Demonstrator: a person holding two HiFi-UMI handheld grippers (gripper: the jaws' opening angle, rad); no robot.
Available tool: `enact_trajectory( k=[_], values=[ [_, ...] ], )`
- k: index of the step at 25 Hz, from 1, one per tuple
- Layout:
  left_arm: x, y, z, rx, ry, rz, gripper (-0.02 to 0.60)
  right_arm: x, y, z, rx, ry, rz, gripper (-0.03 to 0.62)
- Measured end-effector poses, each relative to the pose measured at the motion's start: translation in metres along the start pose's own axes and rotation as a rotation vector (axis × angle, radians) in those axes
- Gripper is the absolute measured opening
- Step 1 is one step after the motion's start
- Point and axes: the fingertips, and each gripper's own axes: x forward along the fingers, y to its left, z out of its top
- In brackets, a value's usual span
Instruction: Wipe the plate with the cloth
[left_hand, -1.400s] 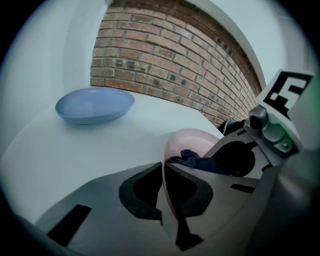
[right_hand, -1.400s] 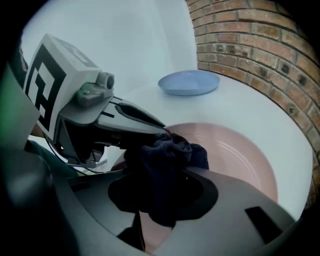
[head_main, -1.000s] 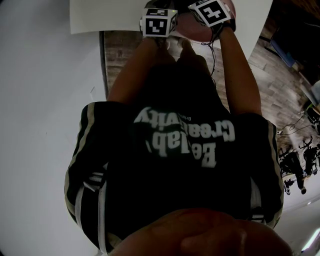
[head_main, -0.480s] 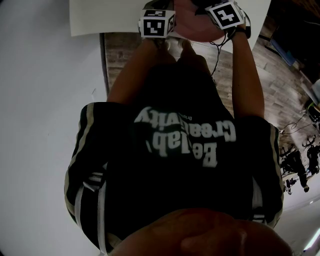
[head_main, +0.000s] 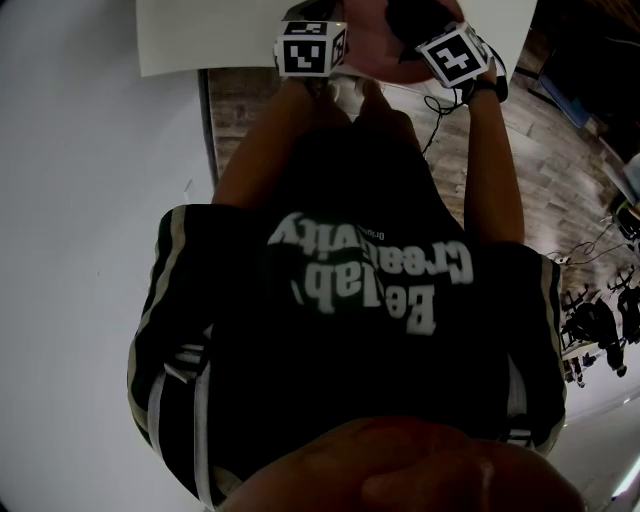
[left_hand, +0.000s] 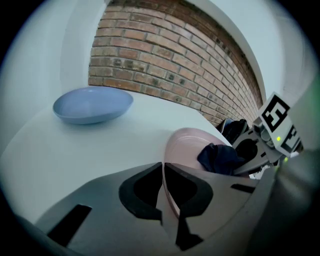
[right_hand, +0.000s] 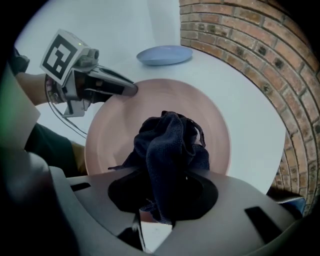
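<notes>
- So that nothing slides under the rubbing, pinched at its left rim: the pink plate (right_hand: 205, 115), at the near edge of the white table (right_hand: 250, 107), close to the body.
- Nipped there by the left gripper (left_hand: 163, 172), with both jaws squeezed together on the thin rim and nothing else between them.
- Probably held right at the edge to leave the whole face of the plate free for wiping.
- Flat on the table or tipped up a little? Cannot tell for sure.
- Bunched into a soft lump over the middle of the plate: the dark blue cloth (right_hand: 167, 142).
- Clamped by its top folds in the right gripper (right_hand: 162, 200), with the jaws closed on it and pointing down at the plate.
- Held that way, most likely, to let the loose end hang down and press on the plate.
- Looks to be touching the plate, though hard to be sure.
- Seems to be in the middle of the wiping, going by the cloth over the plate's centre. No dirt to see on the bare pink parts.
- Far back on the table and well apart from all this: a blue dish (left_hand: 92, 105), with no part in the job.
- Behind the far side of the table: a brick wall (left_hand: 175, 55).
</notes>
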Motion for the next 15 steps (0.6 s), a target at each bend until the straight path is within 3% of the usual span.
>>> enact_trajectory(
  k=[4, 9, 15],
  values=[
    [-0.001, 0.001, -0.001, -0.004, -0.005, 0.002, 0.017, -0.001, 0.029, -0.004, -0.038, 0.028, 0.089, 0.114],
    [0.001, 0.0, 0.0, -0.012, -0.009, 0.003, 0.017, 0.002, 0.06, 0.01, -0.057, -0.014, 0.182, 0.114],
    [0.001, -0.001, 0.001, -0.009, -0.011, 0.004, 0.017, 0.013, 0.07, 0.046, -0.083, -0.108, 0.153, 0.114]
  ],
)
